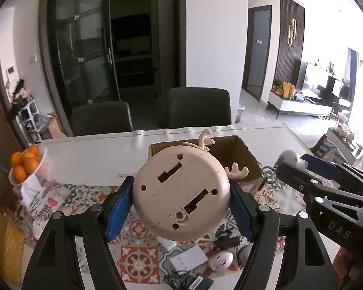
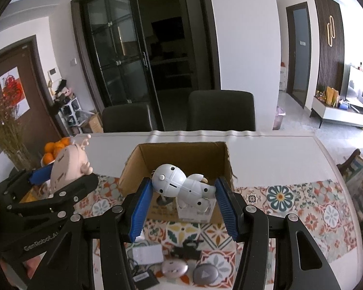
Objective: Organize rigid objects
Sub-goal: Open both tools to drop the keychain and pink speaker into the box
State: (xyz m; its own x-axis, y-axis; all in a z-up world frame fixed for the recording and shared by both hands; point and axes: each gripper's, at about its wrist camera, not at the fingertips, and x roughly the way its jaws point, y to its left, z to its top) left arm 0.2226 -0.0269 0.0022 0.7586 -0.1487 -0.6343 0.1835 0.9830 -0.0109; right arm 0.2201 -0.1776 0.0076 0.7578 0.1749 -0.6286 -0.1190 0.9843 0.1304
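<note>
Between the blue pads of the left gripper [image 1: 181, 205]: one pink deer toy [image 1: 181, 194], clamped at both sides, underside toward the lens, two antlers showing, face hidden. Held raised above the patterned mat [image 1: 138, 253], in front of the box [image 1: 244, 159]. Same toy seen side-on at left edge of right wrist view [image 2: 69, 166].

Between the pads of the right gripper [image 2: 181, 207]: one white robot figure [image 2: 181, 183], lying sideways over the open box [image 2: 181, 154]. Jaws spread wide; left pad at or near the head, right pad close to the legs; firm hold or mere contact cannot be told. Right gripper also partly visible at right of left wrist view [image 1: 300, 162], something grey at its tip, jaws hard to read.

Inside box: one pale carton [image 2: 196, 210], partly hidden behind figure.

On mat, near edge, partly cut off by grippers: two round discs [image 2: 174, 268], one white card [image 2: 148, 253], one black adapter with cable [image 2: 145, 278], one dark tangled item [image 2: 188, 251], unclear.

At table's left: one bowl of oranges [image 1: 24, 166], about six visible. Behind table: two dark chairs [image 1: 198, 106].
</note>
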